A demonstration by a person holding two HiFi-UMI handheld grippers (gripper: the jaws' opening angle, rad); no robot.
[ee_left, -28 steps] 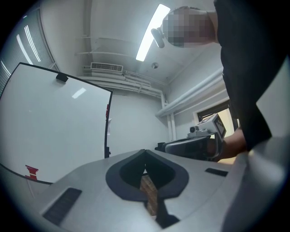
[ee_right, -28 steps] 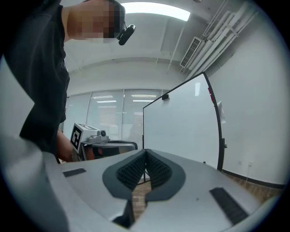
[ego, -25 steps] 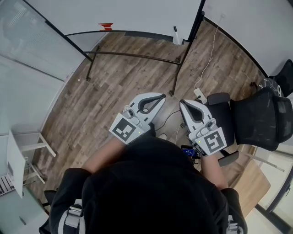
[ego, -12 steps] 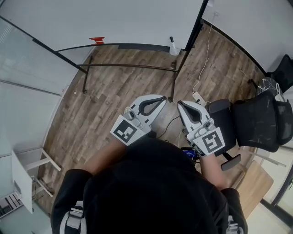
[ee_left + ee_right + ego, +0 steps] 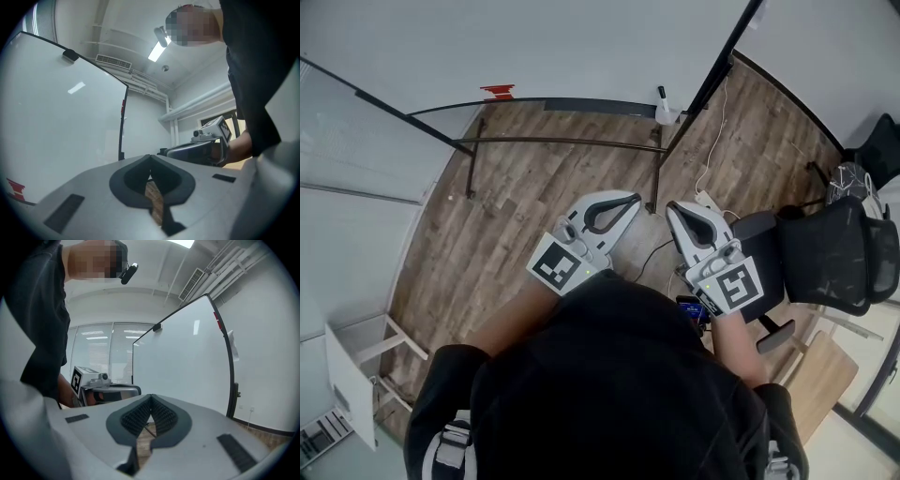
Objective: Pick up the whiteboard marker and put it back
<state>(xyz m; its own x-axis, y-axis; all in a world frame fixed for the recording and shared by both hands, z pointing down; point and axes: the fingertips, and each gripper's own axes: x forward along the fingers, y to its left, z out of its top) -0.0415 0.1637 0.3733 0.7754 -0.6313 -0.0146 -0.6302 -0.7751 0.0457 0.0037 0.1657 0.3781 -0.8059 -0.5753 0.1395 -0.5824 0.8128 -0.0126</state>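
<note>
- Floor point(image 5: 534, 216) is showing wood-grain planks, matt.
- Whiteboard point(image 5: 187, 362) is reading smooth, glossy white, catching ceiling-light reflections.
- Stand frame point(image 5: 562, 142) is looking like dark painted metal tube.
- Left gripper point(image 5: 633, 197) and right gripper point(image 5: 673, 206) shells are looking matt grey plastic.
- Right pads point(image 5: 136, 418) are showing ribbed black; left pads point(image 5: 129, 180) smooth black.
- Chair point(image 5: 834, 253) back is showing black mesh.
- Person's top point(image 5: 600, 394) is reading matt black cloth.

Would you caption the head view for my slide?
Left gripper and right gripper, shut and empty, face the whiteboard; marker near its post.
</note>
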